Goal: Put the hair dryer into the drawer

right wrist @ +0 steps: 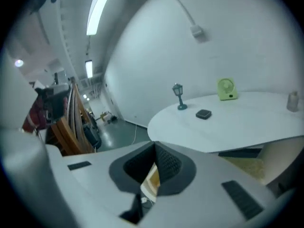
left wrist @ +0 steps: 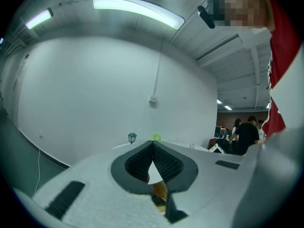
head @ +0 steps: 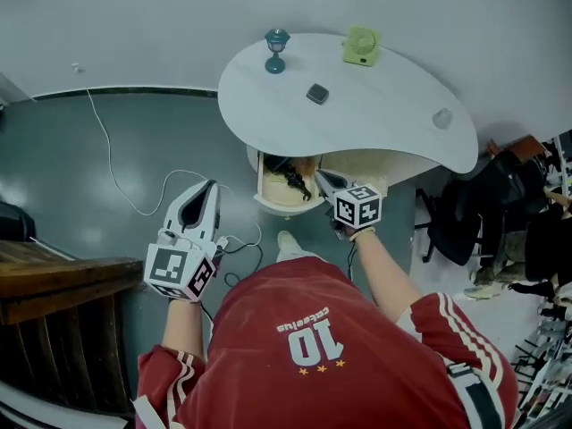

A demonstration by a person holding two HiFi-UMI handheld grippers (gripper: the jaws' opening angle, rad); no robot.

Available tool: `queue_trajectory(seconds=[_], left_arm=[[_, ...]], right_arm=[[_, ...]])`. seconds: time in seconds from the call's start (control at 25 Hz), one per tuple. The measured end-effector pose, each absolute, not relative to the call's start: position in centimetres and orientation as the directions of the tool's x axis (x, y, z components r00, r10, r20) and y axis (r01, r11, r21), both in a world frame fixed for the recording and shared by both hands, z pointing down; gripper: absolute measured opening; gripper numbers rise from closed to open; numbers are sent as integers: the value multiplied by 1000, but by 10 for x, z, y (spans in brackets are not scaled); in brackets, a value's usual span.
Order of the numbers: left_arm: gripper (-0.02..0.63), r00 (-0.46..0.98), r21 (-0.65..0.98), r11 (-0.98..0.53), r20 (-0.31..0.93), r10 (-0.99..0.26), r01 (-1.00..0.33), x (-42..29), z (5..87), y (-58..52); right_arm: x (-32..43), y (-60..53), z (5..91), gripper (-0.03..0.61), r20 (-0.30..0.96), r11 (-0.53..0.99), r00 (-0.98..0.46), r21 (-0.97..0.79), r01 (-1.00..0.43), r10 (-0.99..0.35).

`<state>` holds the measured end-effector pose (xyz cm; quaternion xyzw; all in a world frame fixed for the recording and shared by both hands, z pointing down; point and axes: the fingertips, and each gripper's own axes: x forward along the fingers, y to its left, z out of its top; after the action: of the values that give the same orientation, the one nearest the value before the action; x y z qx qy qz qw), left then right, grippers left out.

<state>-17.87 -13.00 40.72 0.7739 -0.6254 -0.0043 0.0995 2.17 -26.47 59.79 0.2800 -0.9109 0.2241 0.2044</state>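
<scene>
Since my right gripper (head: 322, 177) is shut and empty, with the open drawer (head: 264, 197) at its nine o'clock and the hair dryer (head: 291, 179) seemingly inside, I'd press the front squarely; my left gripper (head: 211, 187), likewise closed, hangs at the drawer's eight o'clock.

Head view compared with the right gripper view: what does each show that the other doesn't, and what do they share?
Only the head view: the person's red shirt, the left gripper and a white cable on the floor. Only the right gripper view: a ceiling light strip and a box on the wall. Both: the white table, its small lamp, the green fan and the shut right gripper.
</scene>
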Motion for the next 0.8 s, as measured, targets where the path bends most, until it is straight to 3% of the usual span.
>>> queue_trajectory(seconds=[0.4,0.64,0.8], left_arm=[[-2,356,238,-340,24,-934,-910,-168,371,-88],[2,358,40,-361,-66,-931,-932,-162,322,-62],[3,359,20,-362,-90,-929,-932,-158,296,-56]], right_arm=[[43,-199,411,3,195,728,-789,-305,-613,-583],[63,-135,343,4,136,710,-738,-205,-674,-661],[81,-110,312,5,93,663,-672,-113,-740,-735]])
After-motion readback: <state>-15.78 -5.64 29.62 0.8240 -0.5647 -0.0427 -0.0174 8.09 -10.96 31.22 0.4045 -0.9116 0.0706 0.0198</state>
